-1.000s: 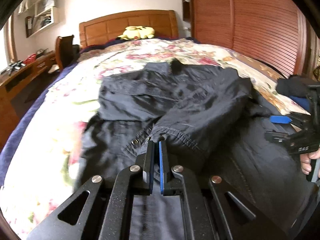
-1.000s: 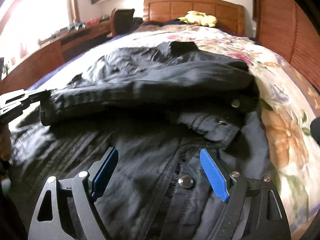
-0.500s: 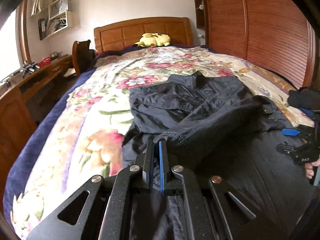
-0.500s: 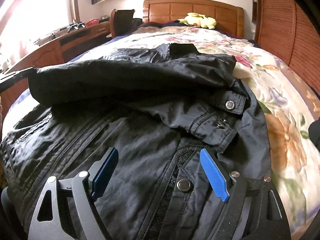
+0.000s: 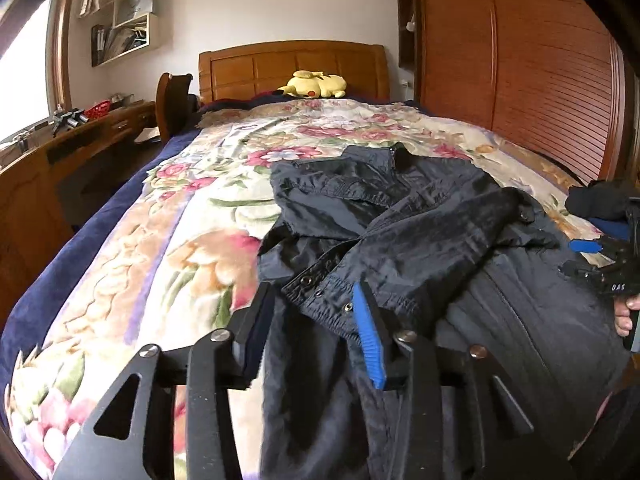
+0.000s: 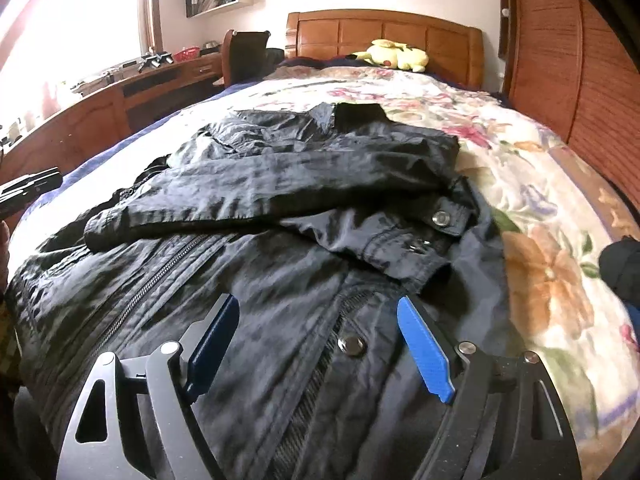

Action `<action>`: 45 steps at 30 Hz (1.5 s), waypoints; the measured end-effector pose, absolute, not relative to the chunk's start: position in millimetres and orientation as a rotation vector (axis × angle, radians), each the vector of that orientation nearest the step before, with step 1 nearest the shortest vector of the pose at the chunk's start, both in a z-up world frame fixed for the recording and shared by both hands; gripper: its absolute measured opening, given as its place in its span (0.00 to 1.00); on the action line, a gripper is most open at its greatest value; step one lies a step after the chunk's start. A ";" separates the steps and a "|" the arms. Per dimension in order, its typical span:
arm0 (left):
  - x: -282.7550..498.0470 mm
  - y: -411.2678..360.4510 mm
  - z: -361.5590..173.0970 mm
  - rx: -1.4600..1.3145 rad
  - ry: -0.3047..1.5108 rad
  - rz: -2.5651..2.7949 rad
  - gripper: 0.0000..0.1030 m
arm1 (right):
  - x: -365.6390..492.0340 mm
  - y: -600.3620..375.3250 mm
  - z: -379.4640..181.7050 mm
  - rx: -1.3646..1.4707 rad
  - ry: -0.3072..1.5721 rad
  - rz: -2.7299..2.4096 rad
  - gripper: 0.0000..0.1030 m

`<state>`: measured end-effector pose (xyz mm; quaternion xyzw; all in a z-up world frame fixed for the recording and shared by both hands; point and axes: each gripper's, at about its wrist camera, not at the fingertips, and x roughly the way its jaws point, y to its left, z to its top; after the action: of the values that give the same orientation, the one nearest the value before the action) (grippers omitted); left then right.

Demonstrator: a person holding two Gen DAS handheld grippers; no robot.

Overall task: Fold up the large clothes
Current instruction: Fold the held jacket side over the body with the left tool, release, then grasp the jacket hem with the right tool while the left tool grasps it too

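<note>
Jacket: a black jacket point(image 5: 420, 240) lies flat on the floral bedspread point(image 5: 160, 240), directly ahead of both grippers and running under their fingers.
Left gripper: the left gripper point(image 5: 316, 328) has just been opening — its fingers now stand apart, and the snap-buttoned sleeve cuff point(image 5: 332, 296) lies between the tips, pressed by neither pad as far as the view shows.
Right gripper: the right gripper point(image 6: 320, 340) has its fingers spread wide over the jacket's front, a metal snap point(image 6: 351, 345) and the mesh-edged placket sitting in the gap between them; nothing is pinched.
Sleeve: the folded sleeve point(image 6: 260, 192) crosses the chest ahead of the right fingers, its cuff end toward the left gripper's side.
Long axis: hem nearest the fingers, collar point(image 6: 356, 114) at the far end toward the headboard point(image 6: 384, 36) — the length runs straight away from both grippers.
Change, left: half a second ago the left fingers were pressed together on the cuff; now they are parted and the cuff rests on the jacket.
Change, right: fingers just as wide as before, over the same snap.
Far end: a yellow plush toy point(image 5: 314, 84) sits by the headboard, well beyond the collar.
</note>
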<state>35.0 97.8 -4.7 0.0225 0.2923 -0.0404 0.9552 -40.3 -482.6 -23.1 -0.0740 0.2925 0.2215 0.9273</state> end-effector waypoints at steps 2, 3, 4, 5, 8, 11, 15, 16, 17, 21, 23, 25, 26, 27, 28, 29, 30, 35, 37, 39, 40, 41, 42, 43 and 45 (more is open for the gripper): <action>27.5 101.6 -5.0 0.039 0.587 -0.078 0.70 | -45.4 -488.8 -22.6 -0.146 0.598 0.435 0.80; 23.4 103.0 -5.2 0.032 0.582 -0.079 0.74 | -47.9 -492.8 -22.3 -0.143 0.598 0.425 0.80; 19.6 104.8 -5.7 0.025 0.580 -0.083 0.76 | -50.6 -496.5 -21.7 -0.143 0.599 0.416 0.80; 15.6 106.6 -6.9 0.018 0.585 -0.085 0.76 | -53.3 -499.7 -21.2 -0.142 0.600 0.403 0.80; 3.3 111.1 -12.9 0.008 0.596 -0.077 0.76 | -63.3 -507.9 -19.2 -0.146 0.600 0.373 0.80; -9.4 115.5 -19.5 0.010 0.608 -0.057 0.76 | -74.4 -516.6 -18.9 -0.157 0.597 0.349 0.80; -27.7 123.1 -26.8 -0.001 0.614 -0.074 0.76 | -92.0 -528.4 -20.3 -0.191 0.585 0.342 0.79; -31.8 124.9 -28.6 -0.004 0.617 -0.075 0.76 | -96.3 -532.2 -21.2 -0.195 0.588 0.336 0.78; -36.2 127.1 -31.0 -0.008 0.622 -0.081 0.76 | -100.1 -536.1 -22.3 -0.196 0.597 0.334 0.78; -48.6 131.1 -38.5 -0.003 0.640 -0.075 0.76 | -112.8 -553.0 -20.6 -0.169 0.611 0.339 0.77; -53.3 131.2 -42.5 0.000 0.650 -0.072 0.76 | -117.8 -560.8 -19.8 -0.154 0.618 0.330 0.76; -56.6 130.4 -46.7 -0.001 0.660 -0.078 0.71 | -121.7 -565.8 -19.7 -0.155 0.625 0.320 0.76; -58.0 129.9 -48.8 -0.001 0.664 -0.081 0.69 | -122.9 -567.2 -20.1 -0.158 0.634 0.319 0.76; -59.5 129.3 -52.0 -0.002 0.669 -0.082 0.68 | -124.4 -568.7 -20.1 -0.161 0.644 0.318 0.76; -60.4 129.4 -53.5 -0.003 0.672 -0.083 0.66 | -126.1 -569.0 -19.6 -0.168 0.651 0.318 0.76; -61.5 128.6 -57.1 -0.002 0.679 -0.083 0.62 | -128.9 -567.9 -18.5 -0.180 0.656 0.321 0.76; -62.3 128.5 -58.9 -0.001 0.682 -0.083 0.61 | -130.6 -567.0 -16.8 -0.191 0.657 0.321 0.76; -67.9 129.8 -66.5 -0.010 0.692 -0.080 0.56 | -146.6 -566.9 -7.7 -0.184 0.655 0.347 0.76; -70.1 131.0 -66.7 -0.023 0.694 -0.081 0.56 | -153.0 -566.6 -7.9 -0.192 0.657 0.356 0.76; -72.1 131.5 -66.3 -0.029 0.693 -0.077 0.56 | -157.4 -565.3 -10.5 -0.209 0.666 0.362 0.76; -73.2 131.0 -65.9 -0.028 0.693 -0.076 0.56 | -159.1 -565.1 -12.3 -0.220 0.671 0.363 0.76; -74.7 129.9 -65.7 -0.025 0.693 -0.075 0.56 | -159.5 -564.9 -13.8 -0.226 0.677 0.362 0.76; -74.1 130.9 -65.9 -0.026 0.694 -0.078 0.55 | -159.9 -565.9 -15.9 -0.230 0.685 0.356 0.75; -75.1 130.3 -65.9 -0.024 0.694 -0.084 0.49 | -159.0 -566.1 -17.8 -0.232 0.693 0.349 0.75; -77.4 129.0 -66.4 -0.030 0.696 -0.119 0.37 | -157.6 -569.2 -22.8 -0.232 0.713 0.348 0.74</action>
<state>-77.4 129.0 -66.4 -0.0148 0.3407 -0.0582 0.9383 -157.6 -569.2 -22.8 -0.1126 0.3465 0.1689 0.9158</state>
